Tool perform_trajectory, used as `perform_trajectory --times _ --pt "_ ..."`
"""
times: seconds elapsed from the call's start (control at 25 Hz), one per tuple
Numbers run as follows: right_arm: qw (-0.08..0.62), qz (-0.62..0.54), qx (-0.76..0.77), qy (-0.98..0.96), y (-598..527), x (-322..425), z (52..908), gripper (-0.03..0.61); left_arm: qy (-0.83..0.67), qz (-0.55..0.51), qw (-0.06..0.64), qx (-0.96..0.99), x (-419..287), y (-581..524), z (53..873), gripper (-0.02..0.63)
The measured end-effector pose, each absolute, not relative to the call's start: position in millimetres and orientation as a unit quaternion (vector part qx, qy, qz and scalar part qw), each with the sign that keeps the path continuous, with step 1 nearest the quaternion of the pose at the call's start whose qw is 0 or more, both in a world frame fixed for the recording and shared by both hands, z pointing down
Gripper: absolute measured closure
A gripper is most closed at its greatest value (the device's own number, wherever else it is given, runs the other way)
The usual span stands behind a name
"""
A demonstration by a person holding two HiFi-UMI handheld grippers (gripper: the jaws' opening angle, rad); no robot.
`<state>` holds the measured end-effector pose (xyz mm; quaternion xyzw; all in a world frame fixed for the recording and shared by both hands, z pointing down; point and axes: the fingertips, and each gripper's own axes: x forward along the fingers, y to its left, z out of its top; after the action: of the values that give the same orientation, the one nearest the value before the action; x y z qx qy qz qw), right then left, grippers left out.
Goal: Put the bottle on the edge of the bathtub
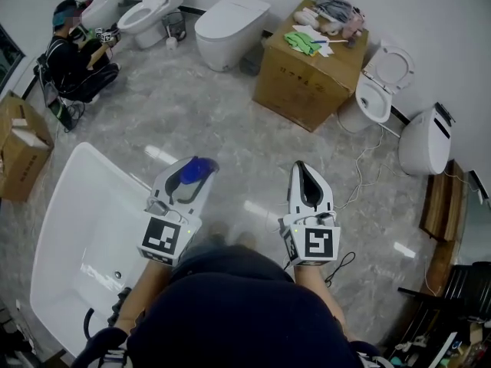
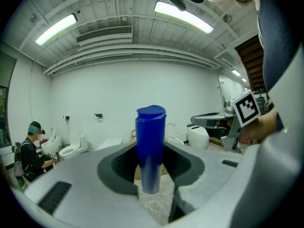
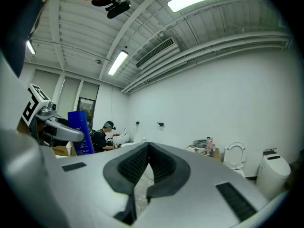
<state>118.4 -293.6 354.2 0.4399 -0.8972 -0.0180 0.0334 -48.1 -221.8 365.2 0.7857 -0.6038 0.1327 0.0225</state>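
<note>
- Blue plastic bottle with a flip cap stands upright between the jaws of the left hand-held gripper. Both dark pads press on its lower body.
- From the head view, the bottle shows at the tip of the left hand-held gripper. It is just right of the bathtub rim and not resting on it.
- Right hand-held gripper has its jaws brought together with nothing between them. In the head view it is level with the left one and apart from it.
- White bathtub lies at the person's left on the grey marbled floor.
- Farther off, a cardboard box with cloths on top stands among several white toilets along the wall.
- Second person crouches at the far left beside another toilet.
</note>
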Motion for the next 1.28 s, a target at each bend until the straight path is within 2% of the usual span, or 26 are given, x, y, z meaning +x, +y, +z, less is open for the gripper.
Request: perform_trajectory --times 0.32,0.56,0.88,1.28 --pt "0.043 -0.015 0.355 -0.934 -304.3 49.8 365.2 0.561 -0.679 0.124 0.047 0.722 -104.4 -204.3 369.5 0.463" --pt "0.040 -0.015 0.255 -0.966 -275.3 -27.2 382.6 0.561 -0.758 0.139 0.041 0.636 -165.2 -134.3 385.3 0.463" --pt "0.041 -0.013 0.101 -0.994 -228.9 -123.8 382.3 0.561 -0.861 0.121 0.095 0.485 -218.1 -39.3 381.4 0.463" --pt "0.063 -0.025 0.029 -0.997 -182.7 -165.8 387.8 0.561 -0.890 0.116 0.126 0.423 -238.0 18.2 412.8 0.463"
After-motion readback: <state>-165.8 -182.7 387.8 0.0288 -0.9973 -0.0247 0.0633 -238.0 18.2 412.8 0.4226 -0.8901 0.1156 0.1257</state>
